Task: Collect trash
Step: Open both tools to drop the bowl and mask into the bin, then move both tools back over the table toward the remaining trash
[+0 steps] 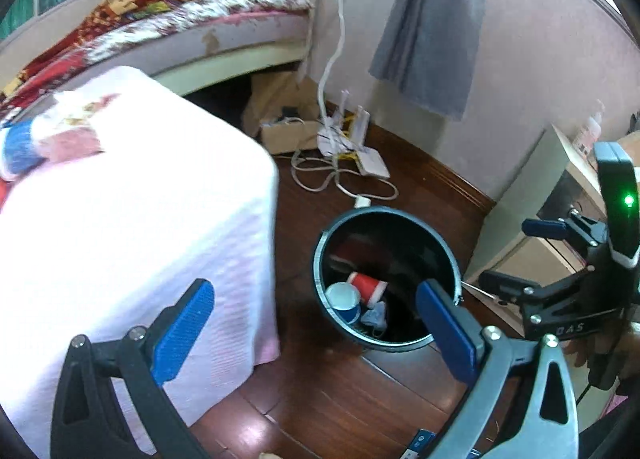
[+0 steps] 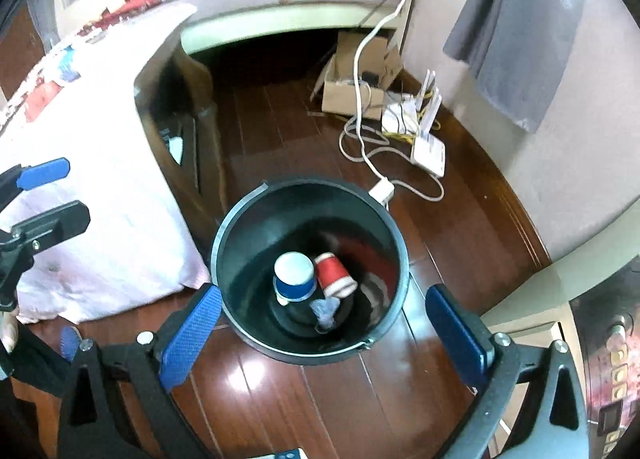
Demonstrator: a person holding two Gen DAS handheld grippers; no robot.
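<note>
Left wrist view: left gripper (image 1: 316, 333) spread wide, holding nothing, above floor beside bin (image 1: 454, 259); blue cup (image 1: 344, 301) and red cup (image 1: 366, 285) inside; more litter (blurred) on table (image 1: 132, 219).

Right wrist view: right gripper (image 2: 332, 333) gaping, empty, over bin (image 2: 224, 235). Drop seemingly done; next, probably fetching table litter.

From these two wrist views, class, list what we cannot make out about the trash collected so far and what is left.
- Bin floor: right wrist view, covered by the blue cup, red cup and crumpled scrap; its dark interior hides anything more.
- Items on the white cloth: left wrist view, blurred and cut by the left edge.
- Under the bed: too dark.
</note>
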